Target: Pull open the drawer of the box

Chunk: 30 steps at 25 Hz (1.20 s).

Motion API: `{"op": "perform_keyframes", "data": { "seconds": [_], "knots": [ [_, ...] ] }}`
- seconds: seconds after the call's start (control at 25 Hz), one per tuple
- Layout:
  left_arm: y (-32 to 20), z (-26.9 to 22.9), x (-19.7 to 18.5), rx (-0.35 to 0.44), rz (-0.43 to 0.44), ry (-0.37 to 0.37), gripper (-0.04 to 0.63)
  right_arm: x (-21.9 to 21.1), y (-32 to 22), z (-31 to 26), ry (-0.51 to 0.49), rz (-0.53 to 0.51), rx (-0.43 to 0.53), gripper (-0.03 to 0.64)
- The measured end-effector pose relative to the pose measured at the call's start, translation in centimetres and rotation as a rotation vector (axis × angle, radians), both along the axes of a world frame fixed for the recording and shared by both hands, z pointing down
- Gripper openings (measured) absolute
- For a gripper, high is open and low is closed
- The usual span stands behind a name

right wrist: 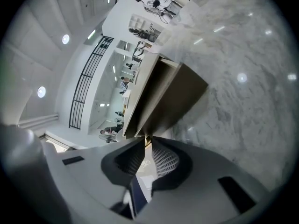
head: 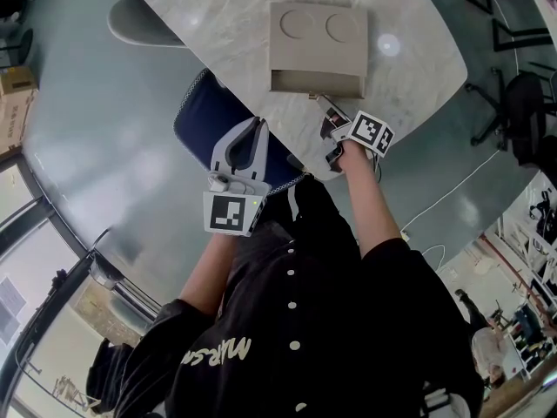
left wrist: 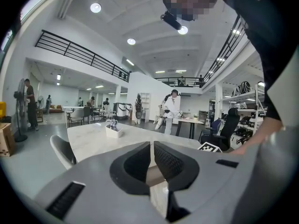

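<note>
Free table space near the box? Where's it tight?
Bare: table left of the box, and right of it out to the rim. Tight: the strip at the box's front, where the right gripper grips the drawer tab.

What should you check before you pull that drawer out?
1. Right tool pinching the drawer tab: ok, its jaws are closed on it.
2. Drawer not pulled out yet: ok.
3. Box flat on the marble table: ok.
4. Bare table in front for the drawer to slide: ok.
5. Left tool steadying the box: not ok; it is shut, empty, over the blue chair.
6. Box heavy enough to stay put: cannot tell.
</note>
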<state>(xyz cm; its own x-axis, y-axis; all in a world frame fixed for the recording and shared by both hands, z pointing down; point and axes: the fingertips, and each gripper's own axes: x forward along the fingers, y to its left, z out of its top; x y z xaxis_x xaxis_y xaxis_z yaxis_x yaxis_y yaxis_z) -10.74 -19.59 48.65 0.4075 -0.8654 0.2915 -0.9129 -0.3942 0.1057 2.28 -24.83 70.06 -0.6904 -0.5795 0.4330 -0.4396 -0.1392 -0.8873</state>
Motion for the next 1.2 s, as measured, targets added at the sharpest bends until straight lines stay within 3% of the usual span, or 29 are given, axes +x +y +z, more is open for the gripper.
{"op": "perform_keyframes", "data": {
  "seconds": [0.52,1.2],
  "knots": [
    [-0.3,-0.5,-0.2,0.043,0.001,-0.022,0.029,0.2,4.5,0.1,-0.011,0.001,-0.029,0.037],
    [-0.4,-0.3,0.2,0.040,0.011,-0.024,0.029,0.3,8.8,0.4,-0.019,-0.004,-0.061,0.036]
  ]
}}
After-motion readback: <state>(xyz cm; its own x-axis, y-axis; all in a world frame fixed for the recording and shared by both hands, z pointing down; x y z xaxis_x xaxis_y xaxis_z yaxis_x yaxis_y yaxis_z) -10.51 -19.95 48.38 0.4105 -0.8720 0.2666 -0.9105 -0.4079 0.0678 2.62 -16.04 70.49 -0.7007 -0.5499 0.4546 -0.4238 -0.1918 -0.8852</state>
